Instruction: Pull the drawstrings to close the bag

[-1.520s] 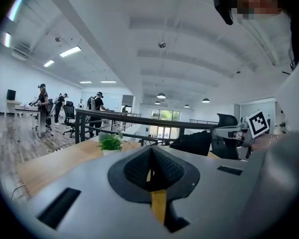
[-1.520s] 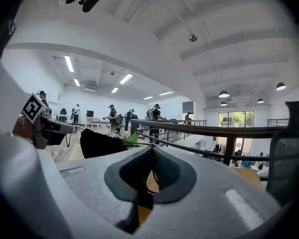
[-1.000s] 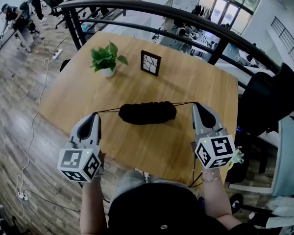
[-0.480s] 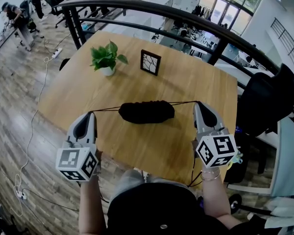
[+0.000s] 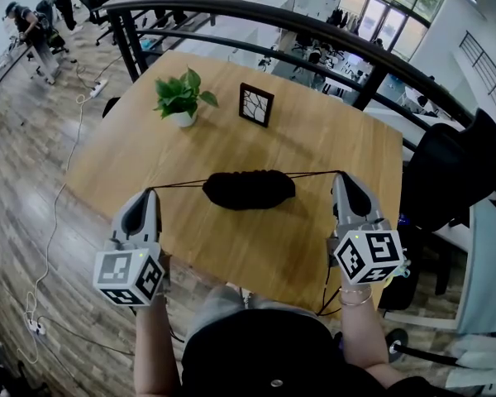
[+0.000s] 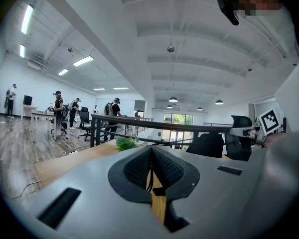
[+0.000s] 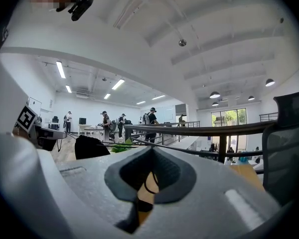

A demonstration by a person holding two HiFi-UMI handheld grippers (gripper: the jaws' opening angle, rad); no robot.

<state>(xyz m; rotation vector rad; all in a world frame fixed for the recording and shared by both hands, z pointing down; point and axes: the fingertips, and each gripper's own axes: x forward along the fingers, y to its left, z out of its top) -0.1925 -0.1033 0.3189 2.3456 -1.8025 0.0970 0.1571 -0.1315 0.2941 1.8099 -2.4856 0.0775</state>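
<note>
An open-plan office floor spreads out behind a curved black metal railing (image 5: 314, 31), and in front of it stands a square light-wood table (image 5: 256, 255). On the table's far side sit a small green potted plant (image 5: 180, 98) and a black picture frame (image 5: 255, 105).

Near the table's middle lies the black fabric drawstring bag (image 5: 249, 189), bunched into a long oval. Its long axis runs left to right, straight along the line between the two claws, and it lies roughly midway between them.

The left gripper (image 5: 146, 197) is to the bag's left. Its jaws are pressed together on the thin black left drawstring (image 5: 178, 184), and the left gripper view shows the cord pinched between the dark pads. The right gripper (image 5: 345, 180) mirrors it on the bag's right, its jaws likewise closed on the right drawstring (image 5: 314, 174). Both cords run taut and nearly straight from the bag's ends to the claw tips.

The mouth looks mostly gathered. Any further tightening would mean drawing the claws apart along that same axis. An uneven pull would likely drag the light bag sideways.
</note>
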